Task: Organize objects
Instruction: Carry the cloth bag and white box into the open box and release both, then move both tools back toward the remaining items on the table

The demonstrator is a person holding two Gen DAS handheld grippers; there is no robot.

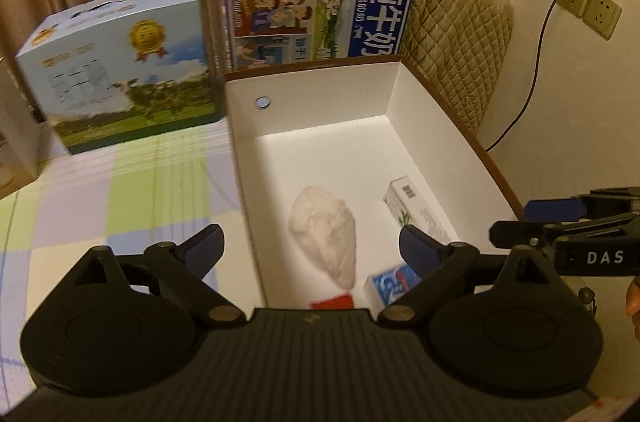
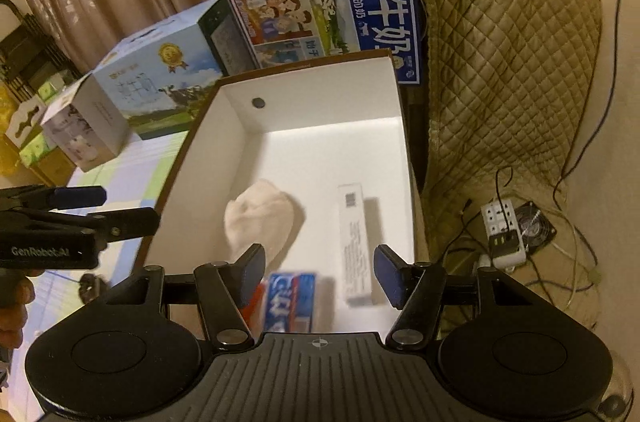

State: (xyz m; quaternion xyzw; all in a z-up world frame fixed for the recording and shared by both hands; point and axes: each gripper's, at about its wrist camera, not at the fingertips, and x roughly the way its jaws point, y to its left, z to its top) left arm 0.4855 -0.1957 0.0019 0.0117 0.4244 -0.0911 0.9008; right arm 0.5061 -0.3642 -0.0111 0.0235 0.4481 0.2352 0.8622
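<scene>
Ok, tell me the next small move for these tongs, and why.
Probably lift both clear of the open box and turn toward the checked table. Both the left tongs and the right tongs stand open and empty, while the cloth, white carton and blue pack already lie inside.
</scene>
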